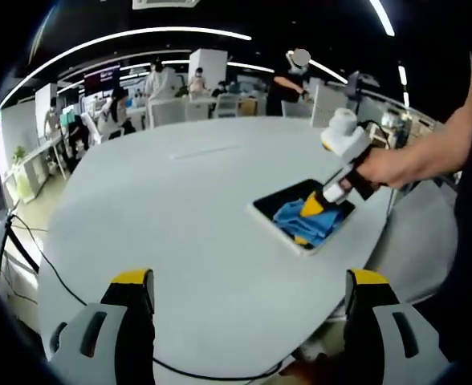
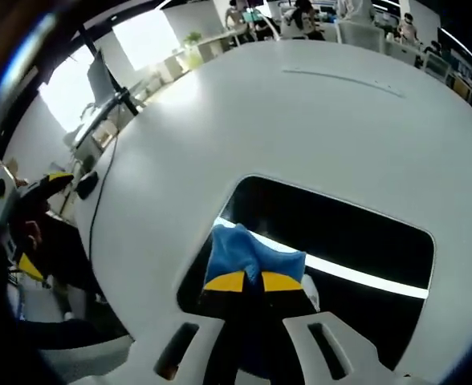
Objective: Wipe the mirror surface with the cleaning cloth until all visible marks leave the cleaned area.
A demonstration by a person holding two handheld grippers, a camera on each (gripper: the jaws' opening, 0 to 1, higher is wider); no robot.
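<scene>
mirror [image 2: 340, 233]: lies flat on the white table [image 2: 300, 112], near the edge closest to the person; its dark glass reflects a bright ceiling strip, and no marks can be made out at this size.
cloth [image 2: 248, 253]: blue, bunched, sitting on the mirror's near-left part, pinned under the right jaws.
right gripper [image 2: 252, 281]: clenched on the cloth, yellow tips nearly together, pressing it onto the glass; in the left gripper view it [image 1: 320, 204] comes in from the right, held in the person's hand [image 1: 384, 167].
left gripper [image 1: 248, 297]: released, jaws wide apart, hovering over bare table [image 1: 180, 216] well apart from the mirror [image 1: 300, 212], holding nothing.
step in hand: wiping, judged early, since most of the glass lies beyond the cloth [image 1: 304, 220].
doing it well: keep the cloth flat under the tips, sweep in overlapping passes toward the far-right corner, press lightly so the mirror does not slide.
risk: unsteadied mirror could creep off the table edge; the free gripper could brace its frame.
</scene>
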